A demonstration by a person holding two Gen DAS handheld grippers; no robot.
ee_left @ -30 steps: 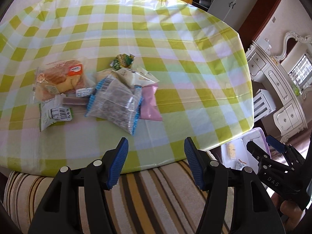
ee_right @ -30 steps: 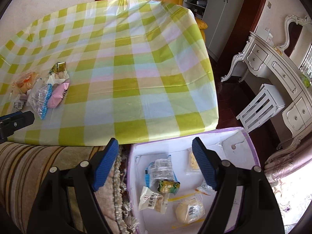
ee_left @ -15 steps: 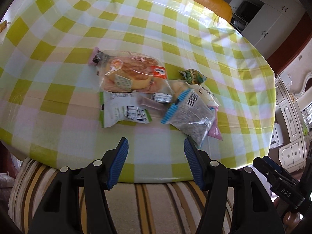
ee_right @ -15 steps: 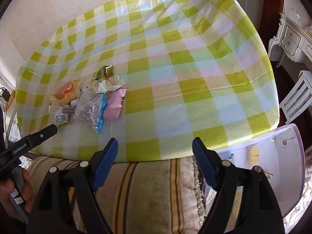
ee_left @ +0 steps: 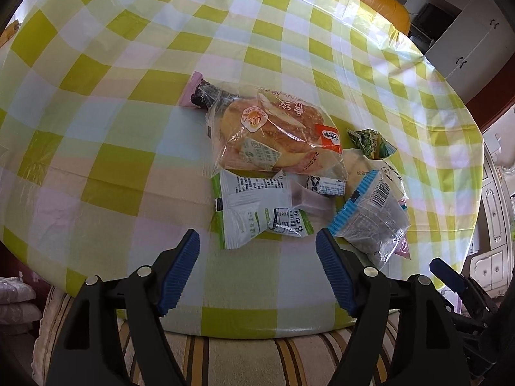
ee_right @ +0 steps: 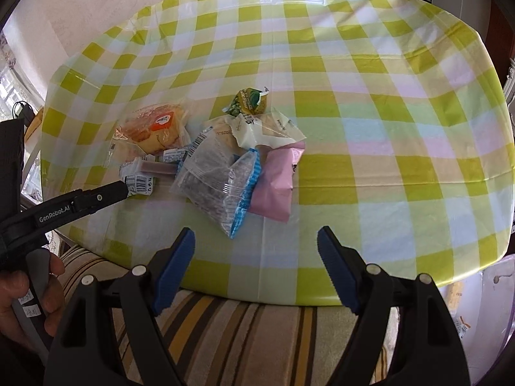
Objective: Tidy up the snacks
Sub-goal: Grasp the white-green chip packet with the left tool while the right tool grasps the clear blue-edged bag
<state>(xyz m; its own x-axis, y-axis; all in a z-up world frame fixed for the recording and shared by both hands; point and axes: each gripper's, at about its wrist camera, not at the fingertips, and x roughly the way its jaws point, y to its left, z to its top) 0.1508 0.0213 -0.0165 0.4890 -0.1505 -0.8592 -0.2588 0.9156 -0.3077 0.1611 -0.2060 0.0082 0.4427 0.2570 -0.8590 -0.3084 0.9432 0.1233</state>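
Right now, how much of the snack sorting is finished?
Done: a few packets show in the white box beside the table. In hand: nothing; the left gripper, jaws opening, and the right gripper are empty. Left: the bread bag, blue-edged packet, pink packet and others.

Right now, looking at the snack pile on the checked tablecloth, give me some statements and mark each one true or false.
1. Both tongs are empty. True: left tongs opening, right tongs open, nothing between either.
2. The bread packet lies on the checked tablecloth. True.
3. The pink packet lies apart from the pile. False: the clear blue-edged packet overlaps it.
4. The small green packet is nearest the tongs. False: it lies at the pile's far side.
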